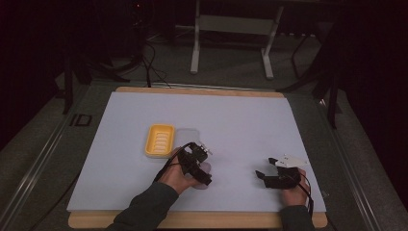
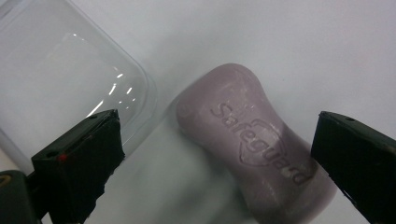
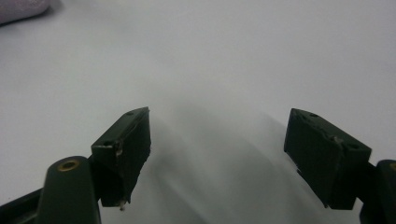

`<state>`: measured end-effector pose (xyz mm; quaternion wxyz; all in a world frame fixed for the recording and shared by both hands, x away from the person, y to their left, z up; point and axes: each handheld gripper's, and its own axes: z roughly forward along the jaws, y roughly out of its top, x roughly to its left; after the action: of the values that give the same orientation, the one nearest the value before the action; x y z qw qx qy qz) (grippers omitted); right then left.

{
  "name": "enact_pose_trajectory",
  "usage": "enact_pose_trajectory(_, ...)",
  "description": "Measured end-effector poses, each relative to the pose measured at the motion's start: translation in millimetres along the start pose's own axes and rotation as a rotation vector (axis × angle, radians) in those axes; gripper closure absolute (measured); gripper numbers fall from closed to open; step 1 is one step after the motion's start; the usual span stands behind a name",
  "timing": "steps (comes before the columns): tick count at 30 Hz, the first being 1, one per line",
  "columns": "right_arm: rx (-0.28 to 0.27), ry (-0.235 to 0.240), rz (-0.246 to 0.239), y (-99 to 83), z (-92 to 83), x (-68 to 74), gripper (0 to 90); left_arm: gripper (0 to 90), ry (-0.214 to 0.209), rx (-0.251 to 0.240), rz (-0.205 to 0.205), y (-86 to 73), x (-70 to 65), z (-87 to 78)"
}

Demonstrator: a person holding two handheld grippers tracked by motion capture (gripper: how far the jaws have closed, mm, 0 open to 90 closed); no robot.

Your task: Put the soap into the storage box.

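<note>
Hovering over a pale purple moulded soap bar [image 2: 254, 156] lying on the white worktop [image 1: 240, 120], the left hand-held gripper [image 2: 215, 158] stands spread, gripping nothing. The soap rests just beside a clear plastic lid [image 2: 60, 79], near a yellow ribbed soap dish [image 1: 159, 140], apparently still to be filled. The right hand-held gripper [image 3: 217, 154] waits unclenched over bare surface, well apart.

Dark room, grey floor [image 1: 231, 72], white table frame [image 1: 231, 24]
</note>
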<state>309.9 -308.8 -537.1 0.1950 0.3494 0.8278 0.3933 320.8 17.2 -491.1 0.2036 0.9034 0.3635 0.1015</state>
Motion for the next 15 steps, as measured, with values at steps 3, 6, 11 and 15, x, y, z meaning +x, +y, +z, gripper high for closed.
enact_pose_trajectory(3, -0.001, 0.0, -0.001, 0.0, 0.1, 0.0, 22.5, 2.5, -0.005, 0.008, -0.013, 1.4, -0.8, 5.2)
enact_pose_trajectory(6, 0.0, 0.001, 0.0, 0.0, 0.0, 0.0, 22.5, 2.3, 0.004, 0.017, -0.017, 3.0, -1.8, 9.2)
enact_pose_trajectory(11, 0.0, 0.0, -0.001, 0.0, 0.0, -0.1, 22.5, 2.4, 0.007, 0.033, -0.017, 3.3, -3.2, 14.6)
enact_pose_trajectory(15, 0.0, 0.001, -0.001, 0.0, 0.0, 0.0, 22.5, 4.4, -0.006, 0.036, -0.018, 1.5, -2.8, 14.9)
